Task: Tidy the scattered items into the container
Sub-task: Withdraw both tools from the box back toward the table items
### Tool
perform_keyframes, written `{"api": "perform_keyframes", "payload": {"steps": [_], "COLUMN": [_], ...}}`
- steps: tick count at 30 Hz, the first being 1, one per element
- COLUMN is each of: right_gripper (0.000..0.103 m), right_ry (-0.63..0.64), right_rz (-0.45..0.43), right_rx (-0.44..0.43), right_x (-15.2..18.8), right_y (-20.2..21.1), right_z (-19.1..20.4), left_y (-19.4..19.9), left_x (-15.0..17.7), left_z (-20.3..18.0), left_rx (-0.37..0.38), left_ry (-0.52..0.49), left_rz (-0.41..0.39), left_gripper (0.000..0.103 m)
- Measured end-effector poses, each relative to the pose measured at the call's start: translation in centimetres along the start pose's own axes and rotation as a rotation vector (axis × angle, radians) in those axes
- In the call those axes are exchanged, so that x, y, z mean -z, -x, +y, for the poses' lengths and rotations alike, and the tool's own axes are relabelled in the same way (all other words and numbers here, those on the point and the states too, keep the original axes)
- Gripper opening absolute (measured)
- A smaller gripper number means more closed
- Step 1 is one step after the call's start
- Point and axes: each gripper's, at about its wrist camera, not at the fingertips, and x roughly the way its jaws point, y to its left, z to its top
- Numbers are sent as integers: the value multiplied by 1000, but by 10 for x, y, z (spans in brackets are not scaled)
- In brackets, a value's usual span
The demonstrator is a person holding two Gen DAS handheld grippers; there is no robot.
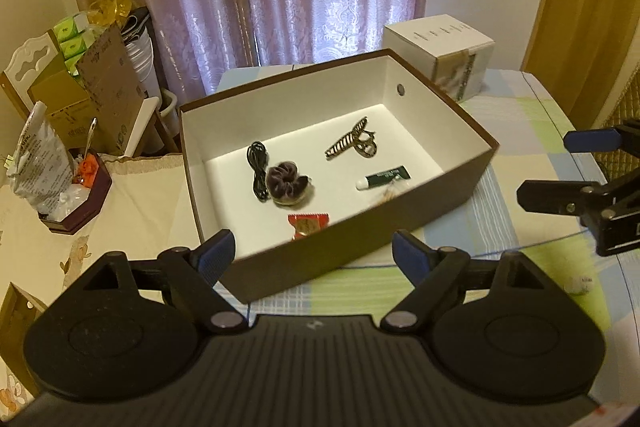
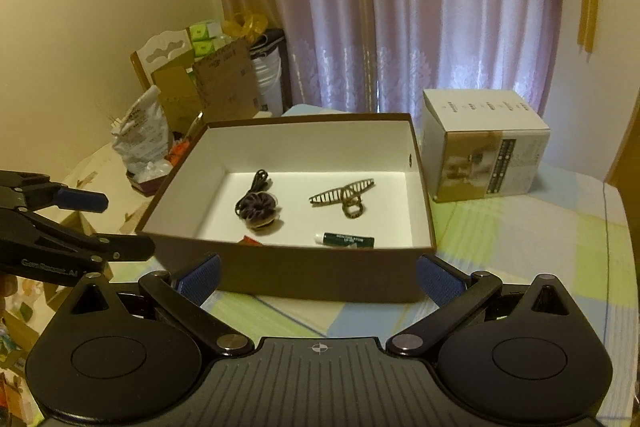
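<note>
before box (image 2: 288,275) rim, both tools spread, empty

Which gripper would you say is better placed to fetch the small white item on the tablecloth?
Right, probably: the white item lies near the open right gripper, away from the left gripper facing the box.

Matt cardboard box (image 2: 320,277), smooth white inside; fuzzy cloth scrunchie (image 2: 258,211); glossy plastic hair claw (image 2: 344,197)
</note>
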Motion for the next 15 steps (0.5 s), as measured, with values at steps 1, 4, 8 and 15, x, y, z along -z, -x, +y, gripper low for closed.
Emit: {"api": "perform_keyframes", "payload": {"steps": [1,4,8,15], "right_gripper": [101,101,101,101], "right_ry": [-4,-19,-25,-34], "right_rz": [-3,-8,-4,26], "right_rx": [-1,-4,5,23], "right_x": [3,12,27,55], "right_y": [4,17,31,44], "right_z": [0,-1,-1,-3], "left_y": [3,10,18,21], "left_x": [2,10,19,36], "left_z": [-3,-10,-18,-31], "left_rx": [-2,-7,-8,-16], "left_ry": [-2,-11,-16,-27], "left_rz": [-1,-2,2,24], "left_gripper": [83,83,83,83]}}
